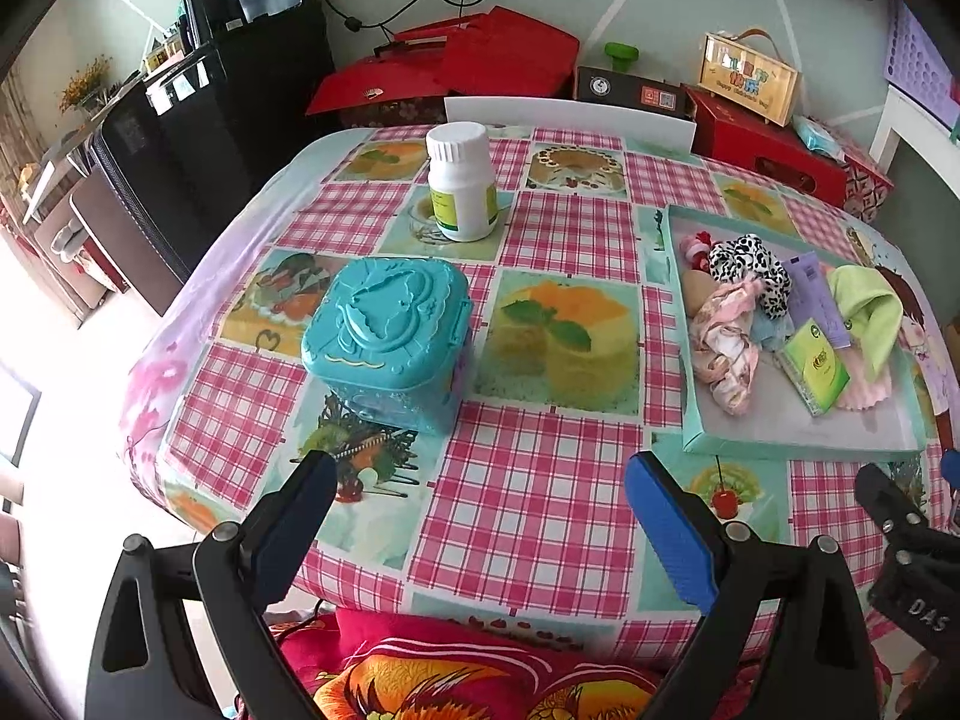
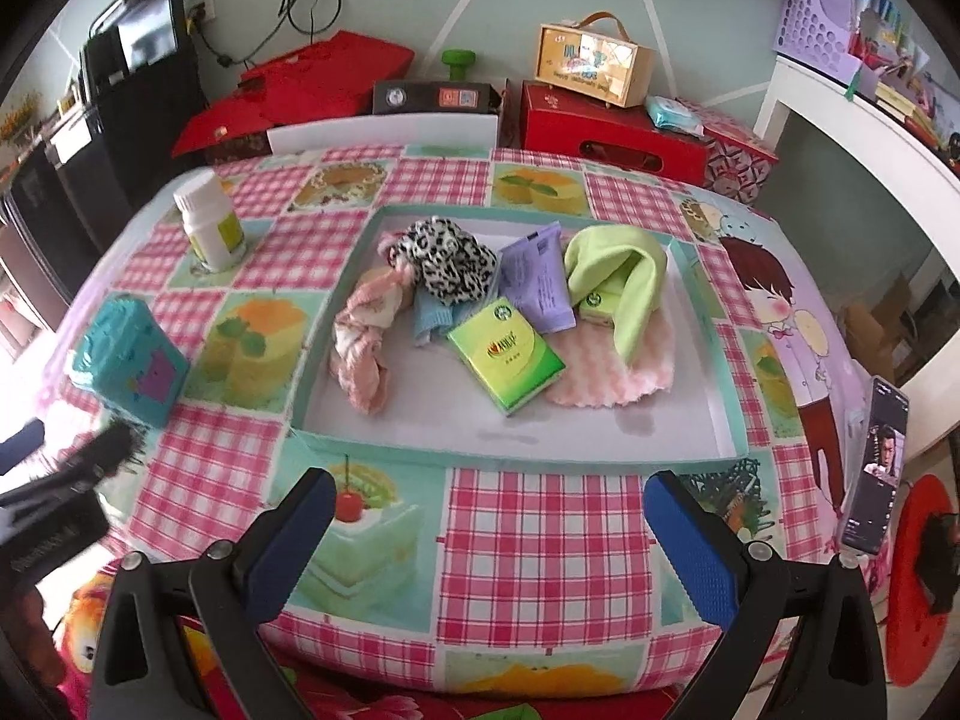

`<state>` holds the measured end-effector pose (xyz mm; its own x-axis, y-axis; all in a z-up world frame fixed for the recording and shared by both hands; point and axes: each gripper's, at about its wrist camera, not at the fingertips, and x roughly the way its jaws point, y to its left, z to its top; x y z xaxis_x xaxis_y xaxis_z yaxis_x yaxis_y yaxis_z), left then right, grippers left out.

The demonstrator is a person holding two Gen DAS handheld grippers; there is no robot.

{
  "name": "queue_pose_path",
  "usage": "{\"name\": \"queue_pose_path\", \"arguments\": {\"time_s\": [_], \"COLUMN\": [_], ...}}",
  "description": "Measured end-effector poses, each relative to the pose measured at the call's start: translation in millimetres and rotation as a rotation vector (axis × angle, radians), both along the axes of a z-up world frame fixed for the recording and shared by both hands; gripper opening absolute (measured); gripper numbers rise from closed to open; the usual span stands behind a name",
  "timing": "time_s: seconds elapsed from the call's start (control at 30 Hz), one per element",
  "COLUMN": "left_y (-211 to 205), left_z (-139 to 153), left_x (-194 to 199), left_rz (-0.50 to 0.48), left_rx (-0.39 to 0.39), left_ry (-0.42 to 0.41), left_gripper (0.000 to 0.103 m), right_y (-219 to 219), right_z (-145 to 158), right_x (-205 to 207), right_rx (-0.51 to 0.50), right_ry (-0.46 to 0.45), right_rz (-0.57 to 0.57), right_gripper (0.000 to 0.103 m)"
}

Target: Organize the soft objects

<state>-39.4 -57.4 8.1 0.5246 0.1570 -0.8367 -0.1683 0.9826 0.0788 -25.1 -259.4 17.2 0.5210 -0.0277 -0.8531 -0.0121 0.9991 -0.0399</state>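
A shallow teal-rimmed tray (image 2: pixel 516 457) (image 1: pixel 798 449) on the table holds a jumble of soft things: a pink patterned cloth (image 2: pixel 366 336) (image 1: pixel 726 354), a leopard-print scrunchie (image 2: pixel 447 261) (image 1: pixel 750 270), a light blue cloth (image 2: pixel 432 315), a lime green cloth (image 2: pixel 624 276) (image 1: pixel 870 312), a pink wavy pad (image 2: pixel 618 378), a green tissue pack (image 2: pixel 507 357) (image 1: pixel 816 369) and a purple tube (image 2: pixel 534 285). My right gripper (image 2: pixel 489 531) hangs open just in front of the tray. My left gripper (image 1: pixel 480 516) is open near the table's front edge, close to a closed teal plastic box (image 1: pixel 390 342) (image 2: pixel 129 354).
A white pill bottle (image 1: pixel 462 183) (image 2: pixel 207 222) stands at the back of the table. Red boxes (image 1: pixel 480 60) and a wooden handled case (image 2: pixel 591 66) sit behind it. A phone (image 2: pixel 876 468) stands propped at the table's right edge. A white chair back (image 1: pixel 570 114) faces the far side.
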Motion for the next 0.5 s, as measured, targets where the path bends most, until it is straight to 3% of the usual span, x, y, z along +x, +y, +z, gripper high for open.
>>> {"name": "queue_pose_path", "arguments": {"time_s": [0.5], "left_y": [-2], "left_z": [-18], "left_x": [3], "left_rz": [-0.011], "left_rx": [0.016], "left_ry": [0.031], "left_gripper": [0.097], "right_y": [-1], "right_z": [-22], "right_x": [2], "right_rx": [-0.009], "right_ry": [0.035], "right_rz": [-0.003], "right_gripper": [0.103]}}
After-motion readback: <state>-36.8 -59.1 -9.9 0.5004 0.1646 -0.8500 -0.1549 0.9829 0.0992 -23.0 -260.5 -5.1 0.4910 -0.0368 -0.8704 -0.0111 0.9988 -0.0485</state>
